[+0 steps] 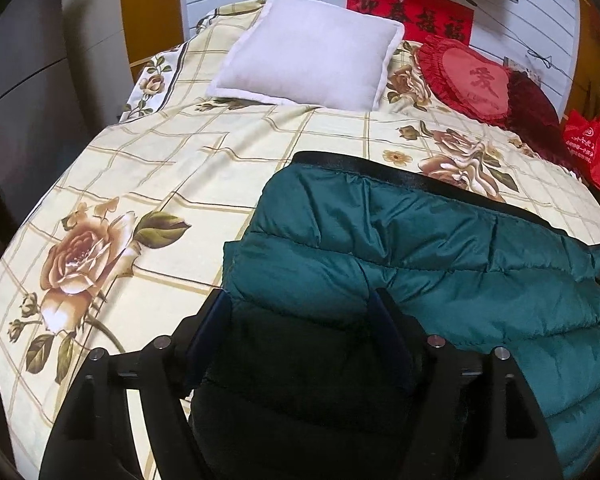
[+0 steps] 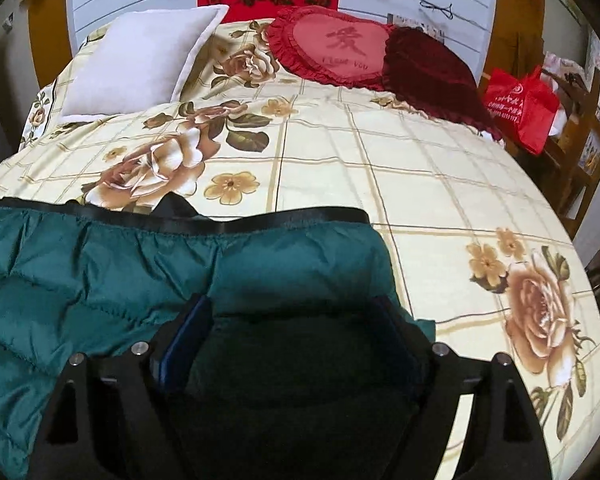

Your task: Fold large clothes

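Lying across the near part of a bed w/ a cream, rose-printed, grid-lined bedspread [image 1: 172, 184] is a teal quilted puffer jacket [image 1: 440, 248], shiny fabric w/ a black band along its far edge. Its long axis runs side to side, roughly parallel to the bed's near edge; the black-banded edge faces the headboard end.

At the head of the bed: a white square pillow [image 1: 308, 52] toward the left corner, a red heart-shaped frilled cushion [image 1: 472, 80] toward the right, w/ a dark maroon cushion [image 1: 532, 108] touching its right side. Behind them, a red banner w/ dark characters [image 1: 412, 12] on a white slatted wall. A red shopping bag [image 2: 520, 108] sits just off the bed's right edge by wooden furniture. The bedspread btwn jacket and pillows carries nothing else.

The left gripper [image 1: 300, 300] has its jaws spread wide, straddling the jacket's left end; the teal fabric bulges up btwn the blue-padded fingers [image 1: 208, 332]. The right gripper [image 2: 292, 304] is also spread wide, straddling the jacket's right end, fabric filling the gap. Whether either set of pads actually presses the fabric cannot be told.
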`<state>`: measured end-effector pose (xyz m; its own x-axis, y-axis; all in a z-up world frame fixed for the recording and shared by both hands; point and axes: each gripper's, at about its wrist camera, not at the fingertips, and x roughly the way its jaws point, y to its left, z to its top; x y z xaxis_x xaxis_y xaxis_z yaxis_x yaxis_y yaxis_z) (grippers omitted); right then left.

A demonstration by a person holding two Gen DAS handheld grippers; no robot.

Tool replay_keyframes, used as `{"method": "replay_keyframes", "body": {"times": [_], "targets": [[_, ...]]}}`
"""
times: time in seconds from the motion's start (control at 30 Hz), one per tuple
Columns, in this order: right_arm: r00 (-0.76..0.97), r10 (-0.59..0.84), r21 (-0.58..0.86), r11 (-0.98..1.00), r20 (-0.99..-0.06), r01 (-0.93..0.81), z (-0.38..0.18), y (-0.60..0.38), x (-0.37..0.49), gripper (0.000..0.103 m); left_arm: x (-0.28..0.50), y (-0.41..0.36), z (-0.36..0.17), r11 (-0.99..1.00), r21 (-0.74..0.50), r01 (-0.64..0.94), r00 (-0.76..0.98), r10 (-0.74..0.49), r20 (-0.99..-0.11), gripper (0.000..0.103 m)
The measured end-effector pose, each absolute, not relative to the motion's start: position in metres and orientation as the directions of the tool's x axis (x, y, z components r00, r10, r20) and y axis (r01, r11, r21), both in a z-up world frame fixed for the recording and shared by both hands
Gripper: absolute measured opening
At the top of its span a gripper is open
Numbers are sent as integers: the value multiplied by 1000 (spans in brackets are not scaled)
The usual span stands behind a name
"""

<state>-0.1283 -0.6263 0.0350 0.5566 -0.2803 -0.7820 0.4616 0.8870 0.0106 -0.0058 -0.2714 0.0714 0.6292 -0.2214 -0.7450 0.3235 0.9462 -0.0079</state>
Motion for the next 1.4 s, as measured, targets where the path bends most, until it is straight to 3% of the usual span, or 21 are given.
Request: {"method": "replay_keyframes", "body": {"times": [0.33,0.47,0.6,0.93,1.27,1.4], "targets": [[669,-181,105,926,-721,363,89,-573,-206,85,-10,-269,71,947,-11,322,636,-225,-738,79],[624,-206,51,928,-754,368,67,-563,-210,85,-12,-269,70,948,-10,317,644,-223,-732,79],[609,-198,82,912,-768,401,45,-573,-200,94,-14,-269,72,949,-1,315,645,-214,-733,79],[659,-213,73,923,-721,379,87,-553,-257,93,-50,-241,94,941,-24,337,657,-253,-710,79],[594,-185,97,907,-783,410,44,-554,-257,93,-83,-220,92,932,-28,361,637,-269,-723,79],[606,-181,107,906,-775,409,52,-554,-262,94,-86,-212,93,924,-53,380,615,-295,-731,79]]}}
